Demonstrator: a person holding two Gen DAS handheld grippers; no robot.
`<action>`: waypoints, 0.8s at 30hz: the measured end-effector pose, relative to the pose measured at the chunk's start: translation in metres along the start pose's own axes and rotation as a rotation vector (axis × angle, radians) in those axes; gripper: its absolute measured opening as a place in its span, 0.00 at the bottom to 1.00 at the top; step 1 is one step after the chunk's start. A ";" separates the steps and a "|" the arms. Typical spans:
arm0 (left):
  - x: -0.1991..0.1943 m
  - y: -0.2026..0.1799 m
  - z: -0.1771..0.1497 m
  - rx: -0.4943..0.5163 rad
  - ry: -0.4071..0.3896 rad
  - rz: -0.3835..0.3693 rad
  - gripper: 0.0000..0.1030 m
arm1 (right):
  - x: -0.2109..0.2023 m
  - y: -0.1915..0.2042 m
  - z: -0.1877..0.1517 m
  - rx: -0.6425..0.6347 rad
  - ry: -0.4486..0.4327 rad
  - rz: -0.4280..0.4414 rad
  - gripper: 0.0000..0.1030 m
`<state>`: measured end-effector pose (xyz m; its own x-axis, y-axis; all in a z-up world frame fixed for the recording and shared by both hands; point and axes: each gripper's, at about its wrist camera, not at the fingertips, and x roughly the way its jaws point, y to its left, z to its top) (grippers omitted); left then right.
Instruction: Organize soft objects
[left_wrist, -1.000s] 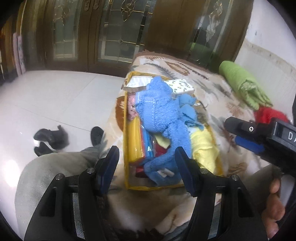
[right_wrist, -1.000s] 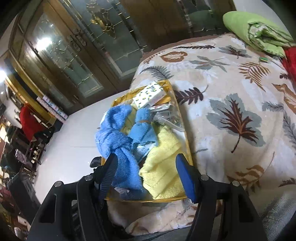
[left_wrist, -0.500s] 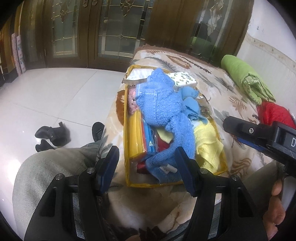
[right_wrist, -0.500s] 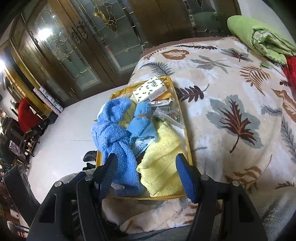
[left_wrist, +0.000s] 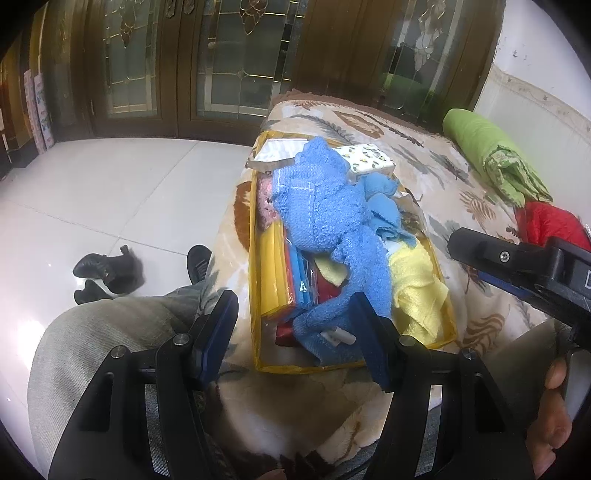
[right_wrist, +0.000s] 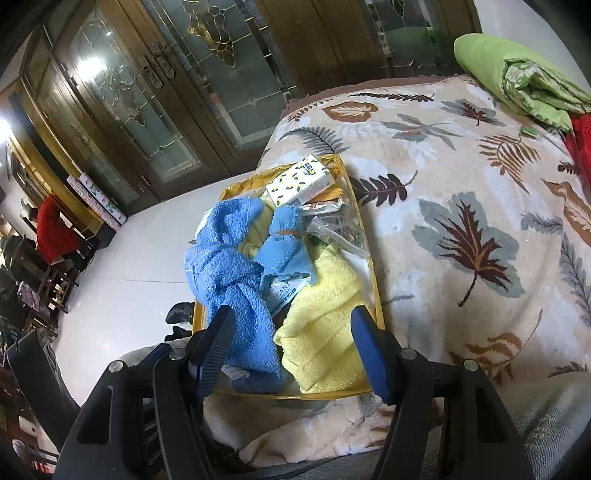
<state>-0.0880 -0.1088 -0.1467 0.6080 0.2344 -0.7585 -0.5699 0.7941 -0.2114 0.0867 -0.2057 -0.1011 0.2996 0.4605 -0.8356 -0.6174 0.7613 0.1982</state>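
A clear bag with yellow trim (left_wrist: 258, 354) (right_wrist: 378, 295) lies open on a leaf-patterned blanket at the bed's near edge. A big blue towel (left_wrist: 325, 218) (right_wrist: 229, 273) lies heaped on top, beside a smaller blue cloth (right_wrist: 286, 251), a yellow towel (left_wrist: 417, 295) (right_wrist: 325, 325) and a white tissue pack (left_wrist: 365, 157) (right_wrist: 299, 181). My left gripper (left_wrist: 295, 321) is open and empty, just before the bag's near end. My right gripper (right_wrist: 291, 328) is open and empty above the bag's near end; it also shows in the left wrist view (left_wrist: 517, 266) at the right.
A green folded quilt (left_wrist: 491, 158) (right_wrist: 517, 77) and a red cloth (left_wrist: 550, 221) lie at the bed's far right. Black shoes (left_wrist: 107, 269) sit on the white tiled floor to the left. A grey trouser leg (left_wrist: 110, 332) is near the left gripper. Wooden glass doors stand behind.
Both grippers have drawn slightly nearer to the bag and stayed open. The objects in the bag have not moved.
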 end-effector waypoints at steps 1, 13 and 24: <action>-0.001 0.000 0.000 0.001 -0.009 0.004 0.61 | 0.000 0.000 0.000 -0.001 0.000 0.000 0.63; -0.021 -0.006 0.004 0.049 -0.132 0.015 0.61 | 0.000 0.001 0.000 -0.004 -0.003 -0.005 0.63; -0.021 -0.002 0.004 0.019 -0.130 0.021 0.61 | -0.003 0.006 -0.001 -0.043 -0.026 -0.010 0.63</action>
<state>-0.0970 -0.1126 -0.1280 0.6635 0.3209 -0.6758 -0.5735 0.7983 -0.1839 0.0817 -0.2028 -0.0981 0.3241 0.4654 -0.8236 -0.6452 0.7455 0.1673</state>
